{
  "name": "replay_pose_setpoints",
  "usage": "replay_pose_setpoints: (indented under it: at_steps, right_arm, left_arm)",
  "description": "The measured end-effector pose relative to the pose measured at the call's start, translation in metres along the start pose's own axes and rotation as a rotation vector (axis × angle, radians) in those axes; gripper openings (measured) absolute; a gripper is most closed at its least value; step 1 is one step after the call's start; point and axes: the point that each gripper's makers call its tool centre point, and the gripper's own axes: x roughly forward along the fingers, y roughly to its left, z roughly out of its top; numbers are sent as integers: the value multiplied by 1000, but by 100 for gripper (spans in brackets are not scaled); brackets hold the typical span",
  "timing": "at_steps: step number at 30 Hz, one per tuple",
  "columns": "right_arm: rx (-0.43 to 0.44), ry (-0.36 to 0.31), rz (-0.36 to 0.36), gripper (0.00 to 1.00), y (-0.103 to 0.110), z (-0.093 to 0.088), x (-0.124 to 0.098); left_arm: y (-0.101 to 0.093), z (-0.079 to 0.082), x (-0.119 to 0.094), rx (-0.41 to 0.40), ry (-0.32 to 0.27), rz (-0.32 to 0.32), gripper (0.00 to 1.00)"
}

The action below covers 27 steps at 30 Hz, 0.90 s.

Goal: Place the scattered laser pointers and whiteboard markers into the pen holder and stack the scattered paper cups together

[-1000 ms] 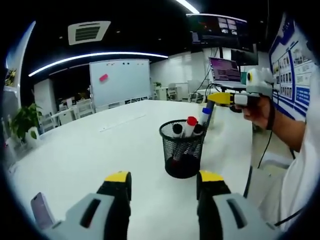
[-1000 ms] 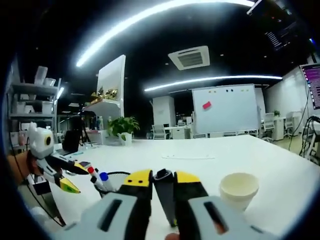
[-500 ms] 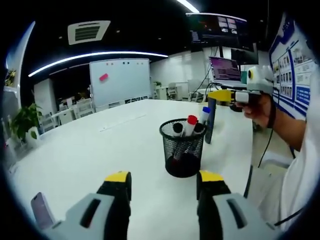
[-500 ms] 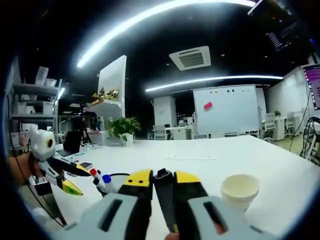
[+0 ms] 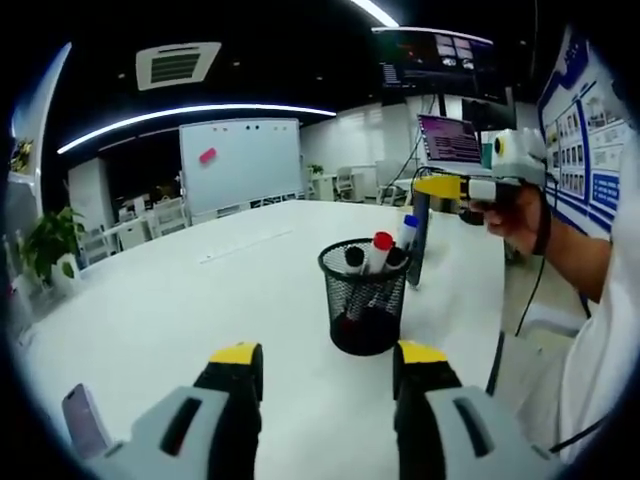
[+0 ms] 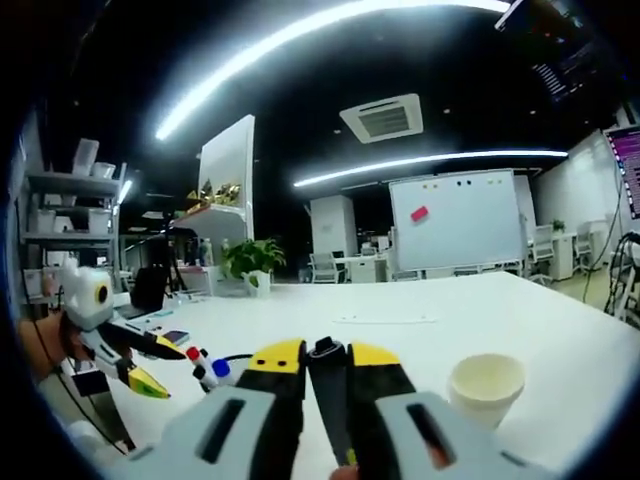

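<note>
Right gripper (image 6: 327, 365) clamps a dark slim laser pointer (image 6: 330, 395) beside the black mesh pen holder (image 5: 366, 298)
Left gripper (image 5: 328, 362) jaws spread, empty, before the holder; white paper cup (image 6: 485, 386) upright on the white table (image 5: 190, 300)

Dim room under glaring ceiling light strips (image 6: 330, 15) — edges bowed, slightly soft.

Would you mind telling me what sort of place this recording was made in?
Most likely an open-plan office or meeting area: a long white conference table carries a black wire-mesh pen holder, a large wall whiteboard stands behind it, and office chairs and a ceiling air-conditioning vent show beyond.
</note>
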Motion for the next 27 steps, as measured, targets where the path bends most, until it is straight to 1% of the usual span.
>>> replay_pose_setpoints:
  at_steps: [6,12,18,23,27]
  right_arm:
    - [-6,7,6,16,4,2,4]
    - [-10,-7,14,16,6,10,5]
    - [-12,-14,21,16,8,15,7]
    - [-25,-16,25,16,10,18,10]
    - [-21,-31,30,16,10,25,11]
  left_arm:
    - [-3,-2,2,2,6,-7,53]
    - [-6,1,3,6,1,-15,53]
    - [-6,-3,3,11,12,-16,53]
    - [-9,-2,3,12,13,-17,53]
    - [-11,-1,5,13,12,-21,53]
